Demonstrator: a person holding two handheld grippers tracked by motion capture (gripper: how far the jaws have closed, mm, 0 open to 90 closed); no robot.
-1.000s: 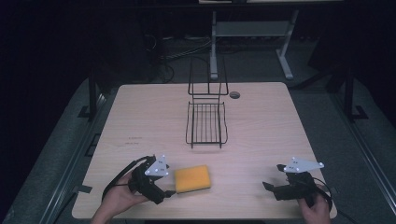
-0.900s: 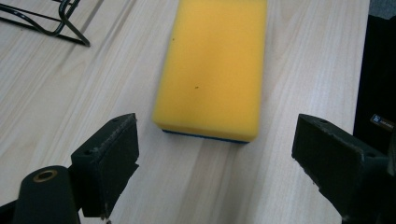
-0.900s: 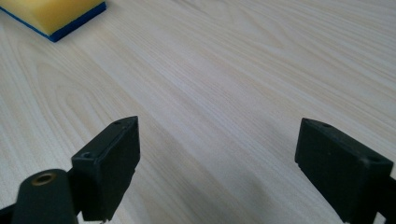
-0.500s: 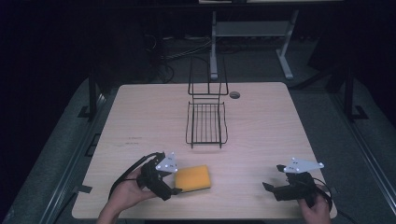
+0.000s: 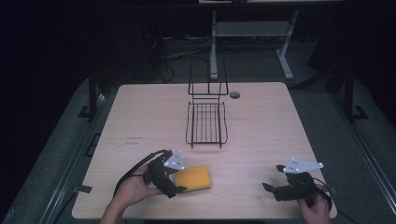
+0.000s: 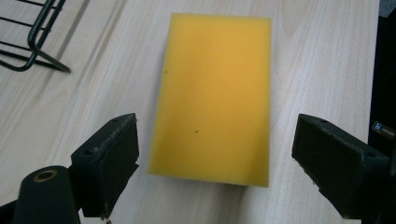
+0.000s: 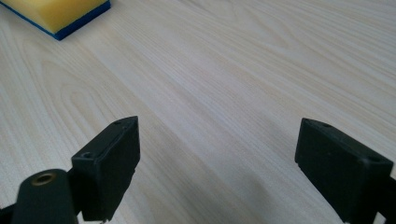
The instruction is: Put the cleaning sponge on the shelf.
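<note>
One sponge (image 5: 193, 177), one wire rack (image 5: 206, 122), two hand-held grippers.

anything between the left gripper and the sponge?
Nothing visible. In the left gripper view the left gripper is open, its jaws spread to either side of the yellow sponge's near end, with bare table around it. The wire rack stands apart, farther back.

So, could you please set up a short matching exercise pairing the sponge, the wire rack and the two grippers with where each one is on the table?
Things:
1. sponge
2. wire rack
3. left gripper
4. right gripper

Places:
A. near the far edge, at the table's middle
B. near right corner, jaws open over bare wood
C. lying flat near the front edge, left of centre
D. open at the sponge's near end

Pairs: 1-C, 2-A, 3-D, 4-B
</note>
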